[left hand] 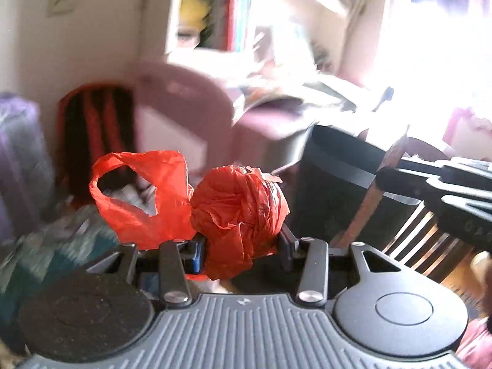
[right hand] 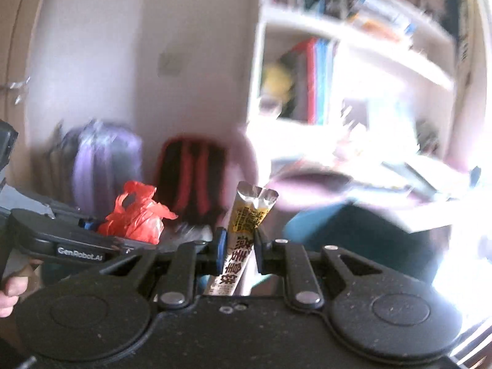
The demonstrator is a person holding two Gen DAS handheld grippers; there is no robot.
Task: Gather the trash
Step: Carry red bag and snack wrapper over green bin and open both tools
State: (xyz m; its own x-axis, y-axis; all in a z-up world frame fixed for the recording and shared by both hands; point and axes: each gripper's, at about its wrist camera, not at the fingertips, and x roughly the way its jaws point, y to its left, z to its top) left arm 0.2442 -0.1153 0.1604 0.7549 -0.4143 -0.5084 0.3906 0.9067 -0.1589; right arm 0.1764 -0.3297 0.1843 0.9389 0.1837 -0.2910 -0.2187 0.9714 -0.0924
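Observation:
My left gripper (left hand: 243, 243) is shut on a crumpled red plastic bag (left hand: 236, 212), whose loose handle loop sticks out to the left. In the right wrist view the same red bag (right hand: 135, 218) shows at the left, held by the left gripper (right hand: 92, 227). My right gripper (right hand: 240, 243) is shut on a torn, empty snack wrapper (right hand: 246, 230), a narrow yellow and white sachet standing upright between the pads. The right gripper's body (left hand: 446, 190) reaches in from the right edge of the left wrist view. A black bin (left hand: 338, 184) stands just behind the bag.
Both views are blurred by motion. A pink chair (left hand: 184, 107), a red and black backpack (left hand: 95, 129) and a purple bag (right hand: 104, 160) stand by the wall. White bookshelves (right hand: 338, 61) and a cluttered desk (right hand: 399, 178) lie to the right, in strong light. A hand (right hand: 12, 289) grips the left handle.

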